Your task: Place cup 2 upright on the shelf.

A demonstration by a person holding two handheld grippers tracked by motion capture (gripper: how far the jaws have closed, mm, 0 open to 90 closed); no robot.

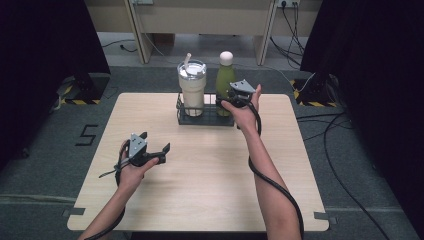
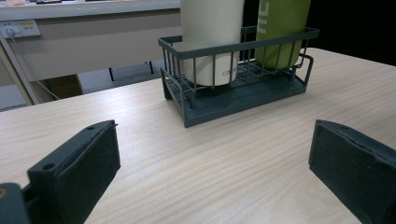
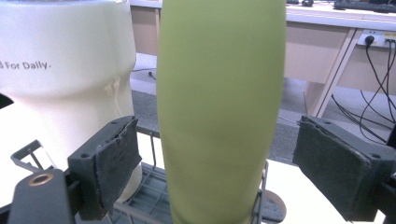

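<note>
While the left tool [image 1: 150, 146] is parked open over the table [image 1: 210, 175], the upright green bottle [image 3: 219, 107] in the wire basket [image 2: 233, 93] is straddled by the right tool [image 3: 215, 172], jaws spread, not yet clamped.

We see an olive-green bottle [image 1: 225, 80] with a pale cream cap beside a cream tumbler [image 1: 192, 89] bearing grey lettering, both in a dark grey wire basket [image 1: 205, 119] on a light wood-grain counter [image 1: 200, 175]; our gripper fingers [image 3: 116, 163] are black.
</note>
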